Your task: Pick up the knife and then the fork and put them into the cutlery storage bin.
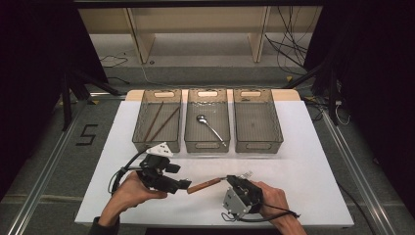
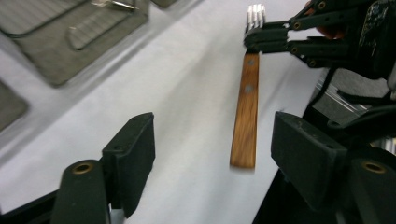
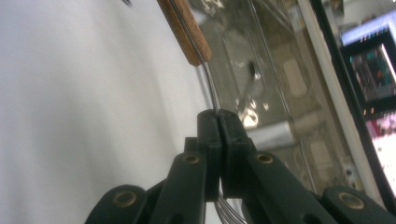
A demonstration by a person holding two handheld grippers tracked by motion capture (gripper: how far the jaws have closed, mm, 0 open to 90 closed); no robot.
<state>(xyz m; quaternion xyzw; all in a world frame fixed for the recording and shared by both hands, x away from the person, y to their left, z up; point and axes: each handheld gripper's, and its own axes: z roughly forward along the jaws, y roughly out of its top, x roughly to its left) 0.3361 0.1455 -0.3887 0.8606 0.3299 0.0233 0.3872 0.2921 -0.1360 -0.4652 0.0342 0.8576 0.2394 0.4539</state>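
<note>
my right gripper (image 3: 218,122): jaws pinching the fork (image 2: 246,107) by its metal neck | my left gripper (image 2: 212,158): jaws spread, wooden handle between, untouched

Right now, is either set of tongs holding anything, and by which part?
The right tongs clamp the wooden-handled fork at its metal neck near the tines. The left tongs are open, holding nothing.

left tongs (image 2: 212,154) agape, right tongs (image 3: 218,116) pinched tight, both low, tips facing

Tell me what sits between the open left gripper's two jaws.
The wooden handle end of the fork lies between the jaws of the left gripper, untouched by either, above the white table, in the left gripper view.
</note>
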